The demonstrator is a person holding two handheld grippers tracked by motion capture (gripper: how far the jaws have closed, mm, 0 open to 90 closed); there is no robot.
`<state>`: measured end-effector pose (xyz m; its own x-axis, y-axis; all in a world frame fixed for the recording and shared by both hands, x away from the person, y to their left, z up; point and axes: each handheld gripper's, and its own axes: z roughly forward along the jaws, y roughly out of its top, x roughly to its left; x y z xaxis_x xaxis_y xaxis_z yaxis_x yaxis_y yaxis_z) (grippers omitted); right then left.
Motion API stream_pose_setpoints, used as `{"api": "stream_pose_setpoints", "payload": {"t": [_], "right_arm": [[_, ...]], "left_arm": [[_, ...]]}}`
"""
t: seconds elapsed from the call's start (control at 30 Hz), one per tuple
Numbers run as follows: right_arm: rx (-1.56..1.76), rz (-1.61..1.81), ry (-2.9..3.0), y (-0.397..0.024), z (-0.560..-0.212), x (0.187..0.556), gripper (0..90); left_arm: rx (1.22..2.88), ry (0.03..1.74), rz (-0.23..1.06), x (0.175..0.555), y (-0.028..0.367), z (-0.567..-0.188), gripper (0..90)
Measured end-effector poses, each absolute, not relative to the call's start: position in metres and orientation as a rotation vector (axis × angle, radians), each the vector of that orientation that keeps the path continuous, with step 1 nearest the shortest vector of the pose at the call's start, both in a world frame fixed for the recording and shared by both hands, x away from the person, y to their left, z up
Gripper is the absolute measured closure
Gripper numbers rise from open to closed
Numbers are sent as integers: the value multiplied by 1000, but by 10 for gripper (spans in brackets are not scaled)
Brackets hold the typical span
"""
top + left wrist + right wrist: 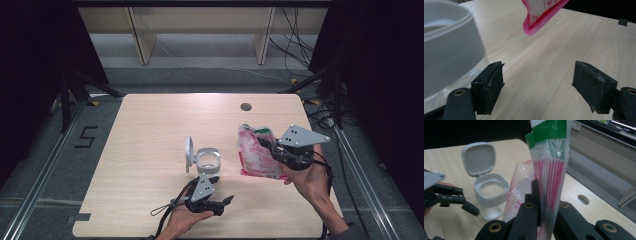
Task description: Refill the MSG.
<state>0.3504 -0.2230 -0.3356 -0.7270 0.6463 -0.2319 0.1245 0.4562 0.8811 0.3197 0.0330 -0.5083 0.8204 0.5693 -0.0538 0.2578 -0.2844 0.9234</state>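
Pink-and-white refill pouch (256, 155) with a green top band hangs off the surface (150, 125), pinched near its upper edge by the right gripper (266, 145), jaws clamped tight on the film; in the right gripper view the pouch (551, 167) stands upright between the black jaws. In the left gripper view its pink bottom corner (541, 15) hangs clear above the wood. Just left of it on the surface sits the grey container (207, 159), hinged lid (189, 151) flipped open and standing up, mouth empty as far as can be seen. Left gripper (226, 201) is low near the front edge, jaws wide apart, holding nothing, container wall just beside its left jaw in its own view.

Progress, judged: pouch picked up, lid already open; the pouch top looks not yet opened, though this is hard to tell, and no pouring has begun. Left to do: bring pouch over the mouth, open or tip it, steady the container.

Writing: small red characters on the pouch, too blurred to read. A "5" is marked on the floor (86, 136) left of the table.
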Motion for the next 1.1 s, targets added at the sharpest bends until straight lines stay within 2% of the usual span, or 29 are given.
{"api": "stream_pose_setpoints", "payload": {"t": [0.13, 0.2, 0.33, 0.5, 0.7, 1.1], "right_arm": [[598, 1252, 2176, -216, -329, 342, 900], [587, 1268, 2174, -213, -326, 338, 900], [579, 1301, 2186, -208, -323, 333, 900], [541, 1290, 2217, -200, -322, 331, 900], [541, 1243, 2239, -191, -324, 334, 900], [586, 1233, 2259, -180, -321, 365, 900]], "left_arm": [[1873, 623, 350, 325, 20, -510, 241], [1892, 621, 402, 327, 15, -508, 252], [1834, 645, 401, 328, 4, -507, 292], [1789, 624, 430, 330, -1, -507, 480], [1789, 606, 535, 334, -4, -510, 677], [1708, 739, 437, 333, -17, -509, 704]]}}
